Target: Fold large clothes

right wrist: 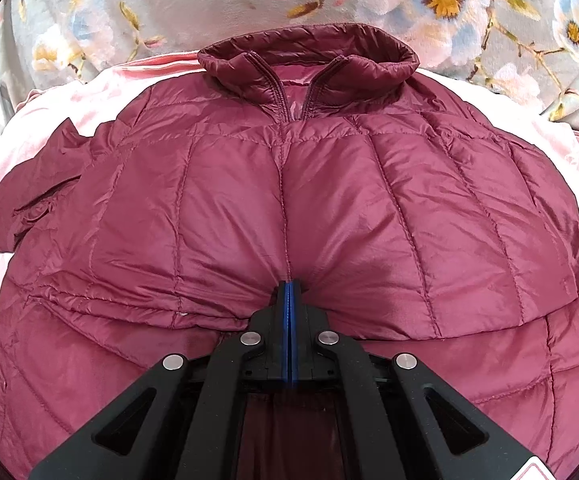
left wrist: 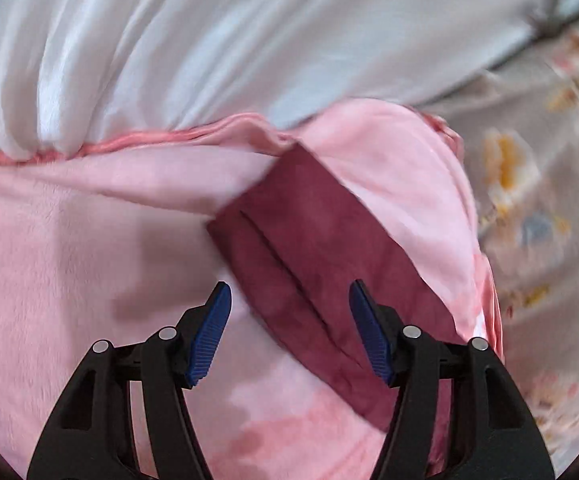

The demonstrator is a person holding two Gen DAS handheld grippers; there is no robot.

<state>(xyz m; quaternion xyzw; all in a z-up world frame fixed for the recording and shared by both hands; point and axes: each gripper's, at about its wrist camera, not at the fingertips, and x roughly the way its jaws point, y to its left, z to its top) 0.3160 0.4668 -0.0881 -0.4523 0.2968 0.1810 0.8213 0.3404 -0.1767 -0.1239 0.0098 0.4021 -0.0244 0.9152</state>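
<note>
The jacket (right wrist: 289, 200) hem is pinched by the clenched right claw (right wrist: 291, 292); the released left claw (left wrist: 289, 304) is held above its sleeve (left wrist: 309, 256).

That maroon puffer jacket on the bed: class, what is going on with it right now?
A person with a gripper in each hand is folding the maroon jacket on a pink blanket. The right gripper is shut, its tips at the fold across the jacket's front; whether it pinches fabric is unclear. The left gripper is open and empty above a loose maroon sleeve. The collar lies flat, partly unzipped.
</note>
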